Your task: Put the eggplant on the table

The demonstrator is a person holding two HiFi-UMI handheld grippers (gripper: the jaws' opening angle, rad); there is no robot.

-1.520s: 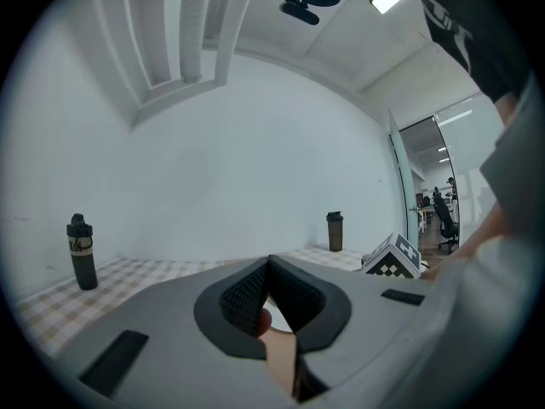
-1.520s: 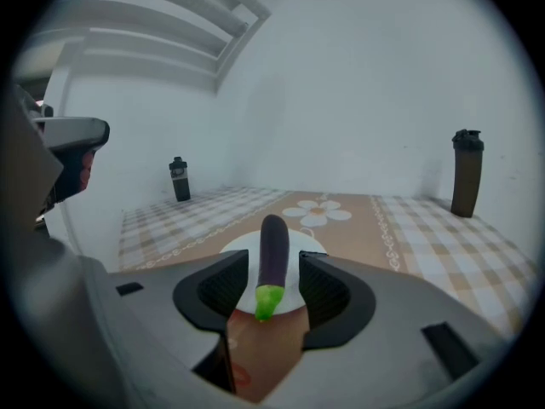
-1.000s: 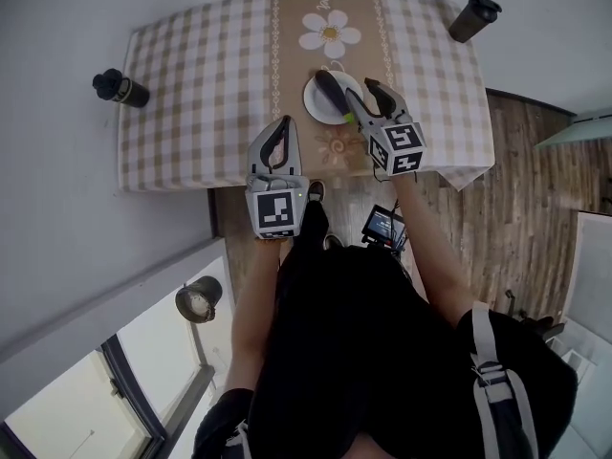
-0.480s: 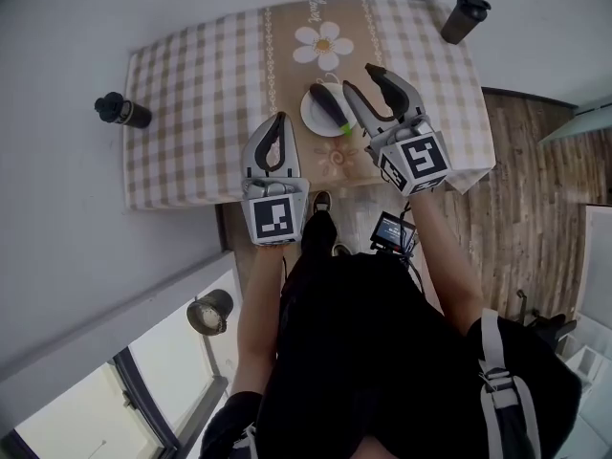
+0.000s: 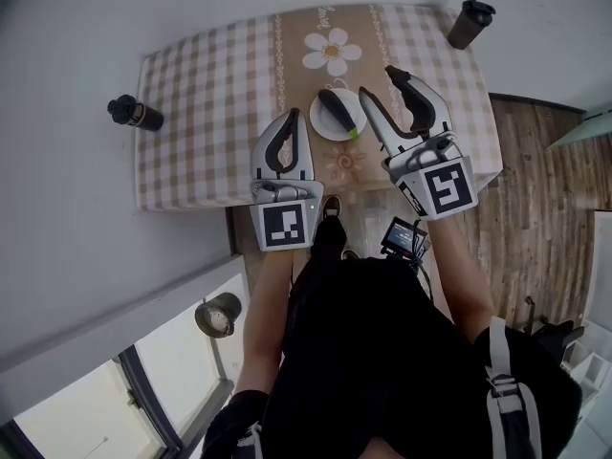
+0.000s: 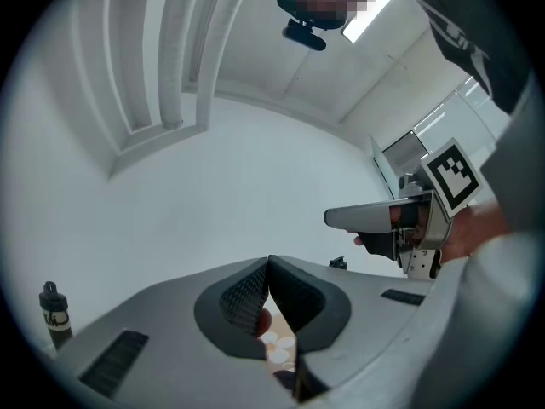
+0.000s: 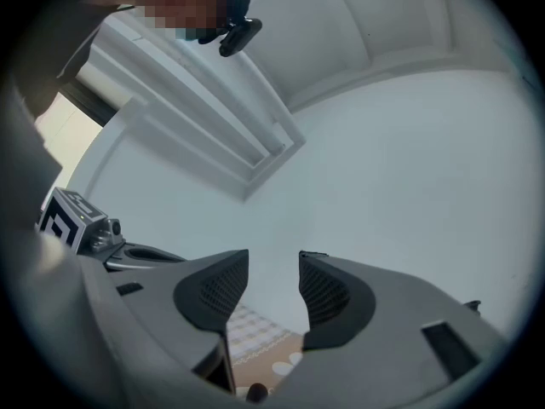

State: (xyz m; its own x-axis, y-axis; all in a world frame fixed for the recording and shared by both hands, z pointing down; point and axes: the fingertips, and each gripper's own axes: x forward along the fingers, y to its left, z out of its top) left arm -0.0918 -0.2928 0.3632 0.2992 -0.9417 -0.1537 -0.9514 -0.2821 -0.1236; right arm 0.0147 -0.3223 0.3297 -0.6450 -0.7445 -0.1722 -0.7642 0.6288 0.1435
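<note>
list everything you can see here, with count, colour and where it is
table: 1, beige checked cloth, daisy runner, centre
plate: 1, white, on the runner
eggplant: 1, dark purple, green stem, on the plate
bottle: 1, black, left of the table
cup: 1, dark, by the table's far right corner
screen: 1, lit, below the right gripper
left gripper: grey, fingers shut, empty, over the table's near edge
right gripper: grey, fingers open, empty, right of the plate

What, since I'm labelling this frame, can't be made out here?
- Eggplant: head view, too small for surface detail.
- Table: both gripper views, mostly hidden behind the jaws.
- Near edge: head view, partly covered by left gripper and right gripper.
- Bottles, print: head view, too small.
</note>
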